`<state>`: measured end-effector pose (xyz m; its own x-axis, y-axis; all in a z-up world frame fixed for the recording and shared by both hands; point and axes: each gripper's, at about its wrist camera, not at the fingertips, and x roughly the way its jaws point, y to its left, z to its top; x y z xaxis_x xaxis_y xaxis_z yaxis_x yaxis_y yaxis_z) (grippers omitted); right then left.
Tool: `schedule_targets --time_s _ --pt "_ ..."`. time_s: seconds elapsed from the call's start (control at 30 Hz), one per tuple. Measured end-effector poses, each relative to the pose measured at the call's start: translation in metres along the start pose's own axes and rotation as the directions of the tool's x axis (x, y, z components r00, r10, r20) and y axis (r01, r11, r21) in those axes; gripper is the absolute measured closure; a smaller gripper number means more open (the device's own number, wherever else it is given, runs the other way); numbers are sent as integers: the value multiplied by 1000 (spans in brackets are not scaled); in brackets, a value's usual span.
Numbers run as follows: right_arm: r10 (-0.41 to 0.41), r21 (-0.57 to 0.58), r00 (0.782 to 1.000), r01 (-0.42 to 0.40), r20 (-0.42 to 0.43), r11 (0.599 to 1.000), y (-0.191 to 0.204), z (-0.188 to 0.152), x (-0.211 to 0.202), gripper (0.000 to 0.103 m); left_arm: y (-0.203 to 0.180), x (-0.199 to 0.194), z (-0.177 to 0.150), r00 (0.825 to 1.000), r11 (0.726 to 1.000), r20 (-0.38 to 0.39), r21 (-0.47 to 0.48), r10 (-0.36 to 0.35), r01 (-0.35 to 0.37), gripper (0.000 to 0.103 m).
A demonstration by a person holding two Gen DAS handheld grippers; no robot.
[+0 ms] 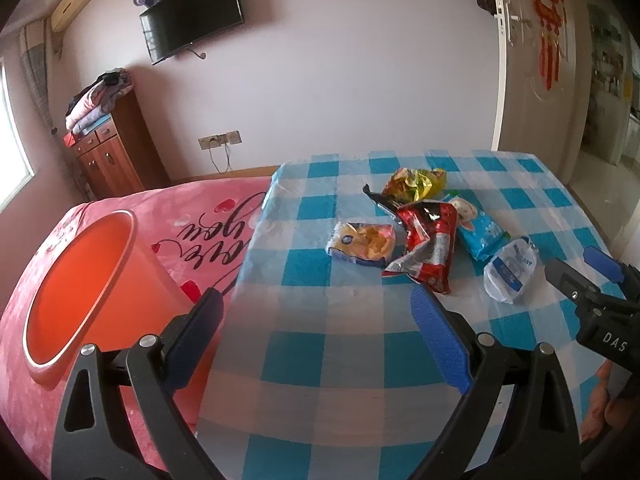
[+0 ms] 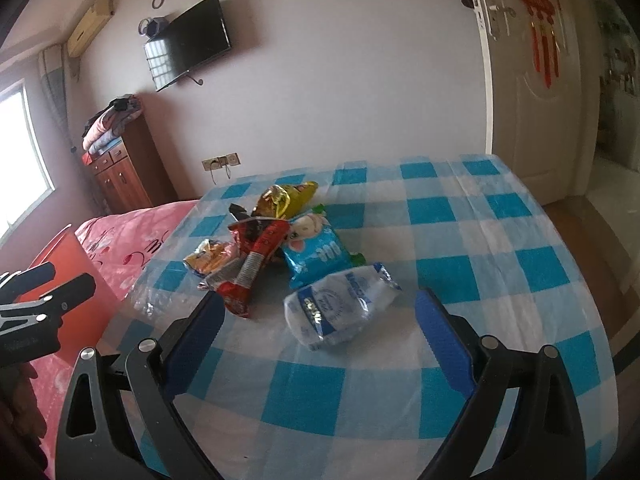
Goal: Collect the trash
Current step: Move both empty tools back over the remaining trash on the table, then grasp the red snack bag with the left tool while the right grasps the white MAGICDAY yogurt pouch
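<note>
The left gripper (image 1: 316, 312), black with blue ribbed pads, has its jaws spread wide and empty. The right gripper (image 2: 318, 314), of the same black build and blue pads, likewise holds its jaws wide apart with nothing gripped. In the left wrist view the right gripper reaches in from the right of the left jaws, at about their height. Neither gripper touches anything.

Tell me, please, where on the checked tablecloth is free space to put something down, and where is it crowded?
The blue-and-white checked tablecloth is bare along its right side and across the near strip in front of the open right gripper. The middle-left is crowded: clear white-and-blue plastic bag, blue snack packet, red crumpled wrapper, yellow foil wrapper and orange-yellow packet lie clustered, some overlapping.
</note>
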<state>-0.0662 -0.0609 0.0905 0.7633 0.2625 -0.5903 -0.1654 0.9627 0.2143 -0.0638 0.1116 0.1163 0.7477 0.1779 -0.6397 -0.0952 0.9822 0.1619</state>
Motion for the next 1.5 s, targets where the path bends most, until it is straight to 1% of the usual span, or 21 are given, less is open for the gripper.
schedule_targets --time_s 0.23,0.37,0.47,0.53,0.57,0.67,0.7,0.77,0.83,0.93,1.03,1.1,1.17,1.27,1.4,1.5 --pt "9 28 999 -8 -31 1000 -20 -4 9 8 -20 13 -2 1000 999 -30 33 2 -1 8" --pt "15 53 999 -13 -45 999 -31 -4 14 8 -25 21 -3 998 999 -53 35 -16 18 8" --pt "26 80 998 -22 -57 997 -41 -4 18 8 -27 29 -2 997 998 -67 25 -49 51 8" --pt "39 102 997 -32 -69 994 -48 -5 23 8 -26 35 -1 993 995 -72 6 -95 95 8" --pt "45 112 996 -37 -75 993 -51 -5 25 8 -26 37 -1 990 993 -73 -5 -118 118 8" --pt "61 137 994 -48 -93 989 -58 -6 31 8 -24 48 2 975 978 -76 -47 -208 205 8" --pt "66 143 993 -52 -97 988 -60 -7 33 8 -24 51 3 972 974 -82 -57 -222 218 8" --pt "80 159 991 -62 -104 985 -64 -7 37 8 -22 60 8 960 960 -91 -108 -266 256 8" --pt "95 173 989 -74 -115 982 -67 -7 42 8 -22 65 11 950 947 -84 -144 -301 287 8" --pt "133 196 983 -107 -124 975 -68 -7 49 8 -29 74 18 941 936 -75 -152 -330 317 8" --pt "165 203 978 -137 -130 970 -66 -7 52 8 -42 85 24 927 924 -76 -140 -368 356 8" --pt "177 196 975 -150 -133 969 -65 -7 53 8 -54 93 28 923 924 -85 -118 -374 364 10" --pt "193 193 972 -165 -133 967 -64 -7 54 8 -63 100 30 922 925 -94 -90 -376 368 15" --pt "207 192 969 -179 -135 965 -65 -7 56 8 -73 111 33 921 928 -116 -58 -372 367 21" --pt "225 192 965 -196 -138 962 -64 -6 58 8 -83 123 32 928 936 -130 -16 -350 351 22" --pt "227 183 963 -199 -146 963 -63 -4 60 8 -87 131 30 932 942 -146 6 -332 337 25"
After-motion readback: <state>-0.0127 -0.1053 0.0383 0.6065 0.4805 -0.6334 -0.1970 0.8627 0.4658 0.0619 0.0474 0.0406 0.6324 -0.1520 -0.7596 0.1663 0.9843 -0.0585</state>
